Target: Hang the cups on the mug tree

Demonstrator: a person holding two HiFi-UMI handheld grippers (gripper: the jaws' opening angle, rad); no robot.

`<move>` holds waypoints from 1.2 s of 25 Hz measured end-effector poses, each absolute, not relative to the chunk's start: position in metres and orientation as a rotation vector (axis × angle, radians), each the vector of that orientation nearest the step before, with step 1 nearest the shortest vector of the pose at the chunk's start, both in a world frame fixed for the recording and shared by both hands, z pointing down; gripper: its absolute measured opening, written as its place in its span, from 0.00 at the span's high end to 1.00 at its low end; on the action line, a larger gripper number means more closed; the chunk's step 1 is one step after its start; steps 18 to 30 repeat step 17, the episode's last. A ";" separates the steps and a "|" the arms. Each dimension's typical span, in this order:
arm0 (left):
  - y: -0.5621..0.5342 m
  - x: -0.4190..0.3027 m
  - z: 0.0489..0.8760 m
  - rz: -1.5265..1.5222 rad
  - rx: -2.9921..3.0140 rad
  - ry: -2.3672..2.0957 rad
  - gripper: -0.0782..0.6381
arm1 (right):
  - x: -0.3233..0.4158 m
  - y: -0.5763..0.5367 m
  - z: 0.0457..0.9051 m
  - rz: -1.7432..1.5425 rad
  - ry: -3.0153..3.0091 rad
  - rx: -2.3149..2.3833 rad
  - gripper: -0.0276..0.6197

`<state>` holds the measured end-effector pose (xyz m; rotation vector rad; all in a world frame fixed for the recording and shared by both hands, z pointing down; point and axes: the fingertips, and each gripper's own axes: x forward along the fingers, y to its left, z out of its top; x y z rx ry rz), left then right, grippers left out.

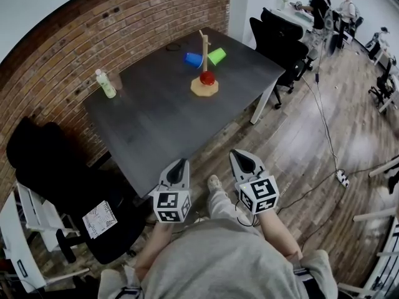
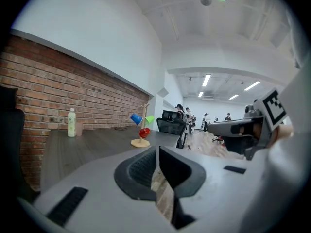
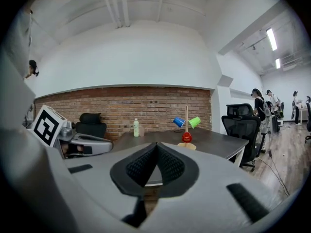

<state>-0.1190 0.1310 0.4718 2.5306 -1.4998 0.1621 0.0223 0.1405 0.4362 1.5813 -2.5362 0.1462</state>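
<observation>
A wooden mug tree point(image 1: 204, 67) stands on the far part of the dark table point(image 1: 156, 123). A blue cup point(image 1: 193, 59) and a green cup point(image 1: 216, 56) hang from its upper pegs, and a red cup point(image 1: 207, 78) hangs low near its base. The tree also shows small in the left gripper view as the mug tree point(image 2: 142, 130) and in the right gripper view as the mug tree point(image 3: 186, 127). My left gripper point(image 1: 179, 165) and right gripper point(image 1: 242, 157) are held side by side off the table's near edge, both shut with nothing between the jaws.
A pale green bottle point(image 1: 106, 83) stands at the table's far left by the brick wall. Black office chairs point(image 1: 277, 39) stand beyond the table's right side, another black chair point(image 1: 75, 185) at the near left. People point(image 1: 321, 5) are at desks far back. A cable runs across the wooden floor.
</observation>
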 end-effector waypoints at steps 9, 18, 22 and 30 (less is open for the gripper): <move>0.129 -0.122 0.475 0.173 2.520 -1.493 0.86 | 0.020 0.138 0.442 0.152 -2.523 1.574 0.96; 0.126 -0.124 0.480 0.183 2.508 -1.486 0.86 | 0.018 0.136 0.445 0.158 -2.521 1.569 0.96; 0.126 -0.124 0.480 0.183 2.508 -1.486 0.86 | 0.018 0.136 0.445 0.158 -2.521 1.569 0.96; 0.126 -0.124 0.480 0.183 2.508 -1.486 0.86 | 0.018 0.136 0.445 0.158 -2.521 1.569 0.96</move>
